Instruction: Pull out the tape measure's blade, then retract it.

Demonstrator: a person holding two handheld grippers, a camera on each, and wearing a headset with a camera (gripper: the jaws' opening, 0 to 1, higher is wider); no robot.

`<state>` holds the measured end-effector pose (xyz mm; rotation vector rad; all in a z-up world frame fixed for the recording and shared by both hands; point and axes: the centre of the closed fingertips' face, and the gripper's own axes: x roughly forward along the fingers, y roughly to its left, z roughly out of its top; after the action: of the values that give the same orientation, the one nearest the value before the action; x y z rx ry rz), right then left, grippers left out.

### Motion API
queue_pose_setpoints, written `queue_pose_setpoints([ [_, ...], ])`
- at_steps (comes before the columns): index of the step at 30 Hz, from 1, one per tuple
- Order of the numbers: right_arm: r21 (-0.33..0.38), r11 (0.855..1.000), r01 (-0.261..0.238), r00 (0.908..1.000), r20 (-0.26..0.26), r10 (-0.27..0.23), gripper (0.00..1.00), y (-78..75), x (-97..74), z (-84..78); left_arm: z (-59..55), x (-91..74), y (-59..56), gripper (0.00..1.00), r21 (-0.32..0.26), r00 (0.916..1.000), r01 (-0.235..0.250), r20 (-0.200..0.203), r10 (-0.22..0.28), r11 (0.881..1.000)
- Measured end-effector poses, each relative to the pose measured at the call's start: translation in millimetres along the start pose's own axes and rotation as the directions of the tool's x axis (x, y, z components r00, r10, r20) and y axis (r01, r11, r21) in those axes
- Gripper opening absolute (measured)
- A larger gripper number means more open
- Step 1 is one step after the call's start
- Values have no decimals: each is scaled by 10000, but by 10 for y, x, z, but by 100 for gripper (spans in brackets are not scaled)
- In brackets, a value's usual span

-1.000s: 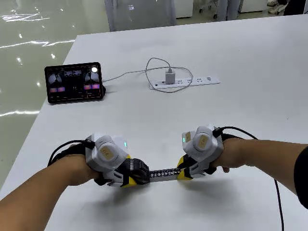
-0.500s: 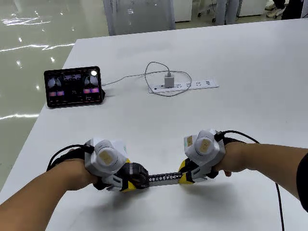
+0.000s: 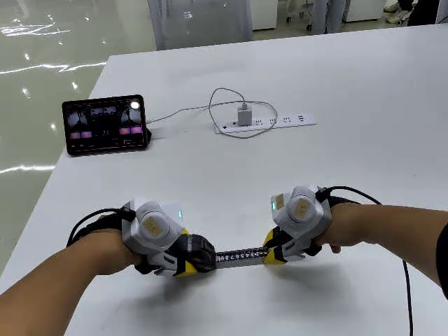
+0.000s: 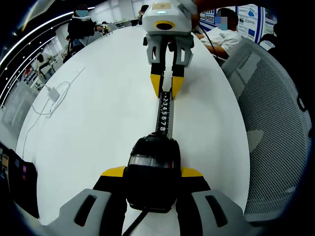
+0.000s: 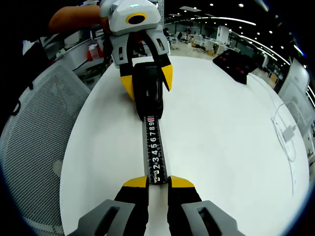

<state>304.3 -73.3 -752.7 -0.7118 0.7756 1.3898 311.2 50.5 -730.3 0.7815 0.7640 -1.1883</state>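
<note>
Tape measure case (image 3: 199,252) is clamped by left gripper (image 4: 152,172), lower centre of head view, on white table (image 3: 280,175). Blade (image 3: 241,255) is part extended, tip pinched in right gripper (image 5: 158,182).

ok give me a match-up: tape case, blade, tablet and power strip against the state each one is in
Things:
1. tape case
2. blade
3. tablet
4. power strip

States:
a. white charger plugged into it
b. tip pinched by the right gripper
c. screen lit
d. clamped in the left gripper

Pairs: 1-d, 2-b, 3-c, 4-a
</note>
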Motion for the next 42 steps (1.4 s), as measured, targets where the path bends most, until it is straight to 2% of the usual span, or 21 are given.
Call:
queue_pose_setpoints([
  [42, 135, 9998, 134, 9998, -154, -132, 10, -3, -136, -181, 4, -4, -3, 33, 25, 10000, 2, 32, -2, 10000],
])
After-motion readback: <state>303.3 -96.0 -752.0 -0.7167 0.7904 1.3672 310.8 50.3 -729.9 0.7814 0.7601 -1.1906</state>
